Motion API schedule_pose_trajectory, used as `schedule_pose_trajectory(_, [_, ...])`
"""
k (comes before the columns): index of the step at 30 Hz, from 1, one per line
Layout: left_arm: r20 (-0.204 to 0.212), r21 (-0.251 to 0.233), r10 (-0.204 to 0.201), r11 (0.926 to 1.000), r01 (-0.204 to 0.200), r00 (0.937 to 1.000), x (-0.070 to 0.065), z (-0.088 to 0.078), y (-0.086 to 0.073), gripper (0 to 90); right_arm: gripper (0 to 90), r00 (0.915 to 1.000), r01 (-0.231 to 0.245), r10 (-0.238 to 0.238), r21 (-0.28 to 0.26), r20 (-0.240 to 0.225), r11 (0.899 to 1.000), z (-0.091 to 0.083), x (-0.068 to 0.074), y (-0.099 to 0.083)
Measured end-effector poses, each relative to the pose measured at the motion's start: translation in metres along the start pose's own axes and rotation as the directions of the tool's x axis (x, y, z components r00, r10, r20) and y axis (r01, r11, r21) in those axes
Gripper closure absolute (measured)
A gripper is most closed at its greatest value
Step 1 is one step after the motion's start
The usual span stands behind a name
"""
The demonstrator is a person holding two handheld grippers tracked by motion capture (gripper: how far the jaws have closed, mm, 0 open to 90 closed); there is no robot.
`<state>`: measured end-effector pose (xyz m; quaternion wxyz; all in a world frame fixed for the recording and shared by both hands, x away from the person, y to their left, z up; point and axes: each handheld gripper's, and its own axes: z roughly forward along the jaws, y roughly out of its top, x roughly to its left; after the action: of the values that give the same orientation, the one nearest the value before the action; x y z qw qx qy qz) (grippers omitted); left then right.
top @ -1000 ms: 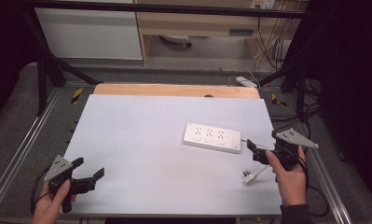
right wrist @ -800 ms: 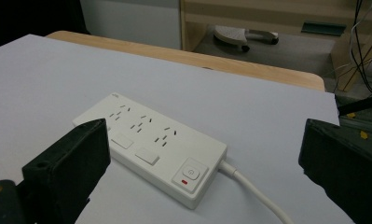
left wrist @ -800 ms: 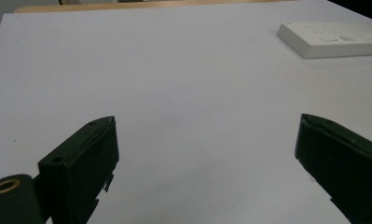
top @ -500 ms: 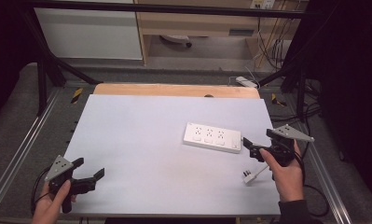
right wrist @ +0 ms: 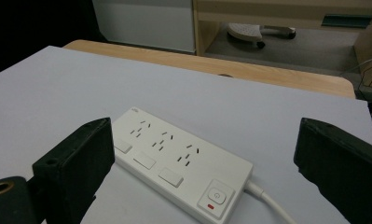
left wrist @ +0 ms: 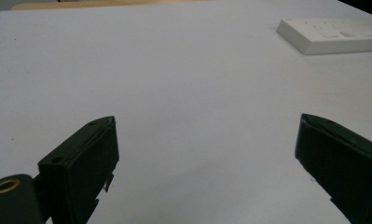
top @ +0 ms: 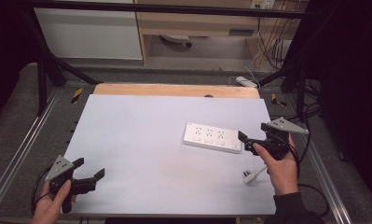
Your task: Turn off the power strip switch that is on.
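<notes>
On the white table (top: 141,140), as recorded from the high view, the power strip (top: 212,137) was seen lying flat right of centre, its cord leading to a plug (top: 250,175) near the front edge, with the right gripper (top: 249,142) held spread and empty just beside the strip's switch end and the left gripper (top: 88,173) held spread and empty at the near left corner, well apart from it. From the left gripper view, both jaws were shown parted over bare table, the power strip (left wrist: 330,35) far off at upper right. From the right gripper view, the jaws were shown wide apart and the power strip (right wrist: 179,161) lay between them; it was judged rigid, light and smooth-cased, best gripped across its narrow width.
</notes>
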<state>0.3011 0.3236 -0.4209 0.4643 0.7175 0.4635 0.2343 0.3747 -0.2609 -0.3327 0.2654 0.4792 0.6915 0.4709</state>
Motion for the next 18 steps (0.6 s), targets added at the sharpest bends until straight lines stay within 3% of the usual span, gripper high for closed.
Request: schedule_pose_trajectory(18, [0.003, 0.005, 0.007, 1.0, -0.007, 1.0, 0.0, 0.0, 0.0, 6.1, 8.0, 0.9997, 0.009, -0.009, 0.011, -0.023, 1.0, 0.018, 0.01, 0.011])
